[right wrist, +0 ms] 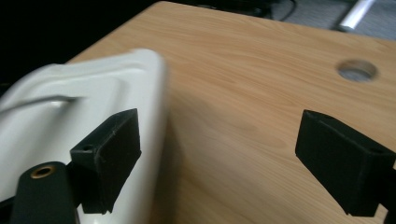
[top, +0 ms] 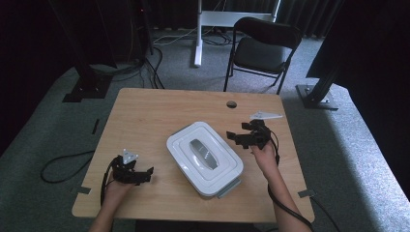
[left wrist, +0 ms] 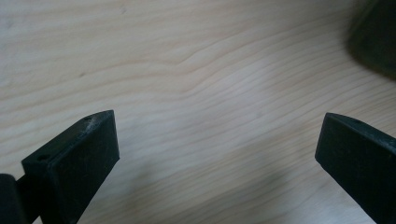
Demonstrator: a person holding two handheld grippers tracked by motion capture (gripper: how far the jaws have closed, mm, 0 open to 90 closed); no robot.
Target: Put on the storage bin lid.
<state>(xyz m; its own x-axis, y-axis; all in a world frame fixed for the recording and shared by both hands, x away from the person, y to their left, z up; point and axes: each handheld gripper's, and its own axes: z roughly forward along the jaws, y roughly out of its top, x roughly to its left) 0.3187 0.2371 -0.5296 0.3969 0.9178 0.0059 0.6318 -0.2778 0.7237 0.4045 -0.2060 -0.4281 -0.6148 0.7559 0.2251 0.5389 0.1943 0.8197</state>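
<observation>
- The left hand-held gripper (left wrist: pixel 217 154) looks down on the table (left wrist: pixel 196 70), a pale wood surface with wavy grain
- Its two black jaws rise from the bottom corners, standing wide apart with nothing between them
- A dark, blurred shape (left wrist: pixel 376 39) sits at the upper right edge; what it is cannot be told

Inventory, as counted in the high view:
- Wooden table (top: pixel 145 111): one, centre of frame, with one round cable hole (top: pixel 231 104) near its upper edge.
- White lidded container (top: pixel 204 157): one, at centre.
- Handheld grippers: two, the left gripper (top: pixel 145 174) at lower left and the right gripper (top: pixel 235 137) right of centre.
- Black chair (top: pixel 263 48): one, upper right.
</observation>
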